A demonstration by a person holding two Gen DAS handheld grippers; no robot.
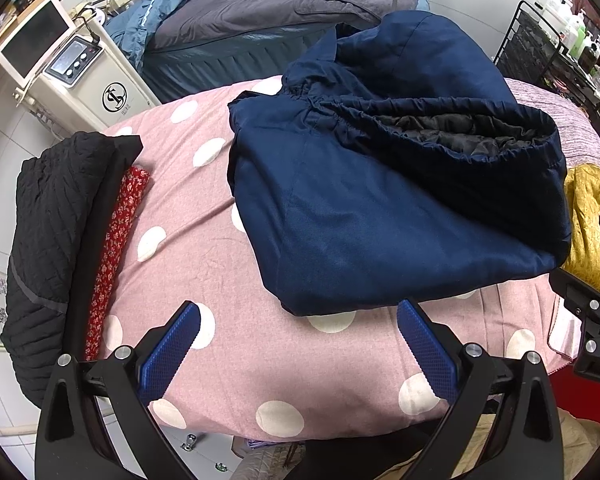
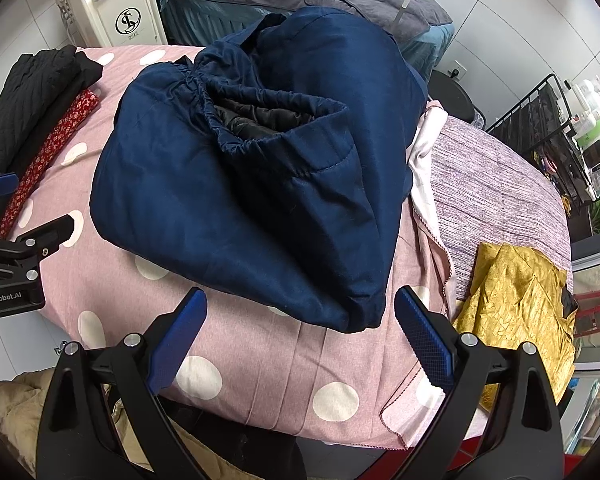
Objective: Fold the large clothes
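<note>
The navy padded garment (image 1: 364,216) lies bundled in the middle of the pink spotted cover (image 1: 228,352), its gathered elastic opening (image 1: 440,128) turned up and showing black quilted lining; the folded black pile (image 1: 56,232) sits at the left edge, the mustard cloth (image 2: 520,304) to the right. The left gripper (image 1: 298,344) hovers just short of the garment's near edge, wide open and empty; the right gripper (image 2: 300,328) likewise, spread and holding nothing. The fabric looks soft, bulky and probably slippery; I would pinch the near corners or a stitched seam, not the sheen.
</note>
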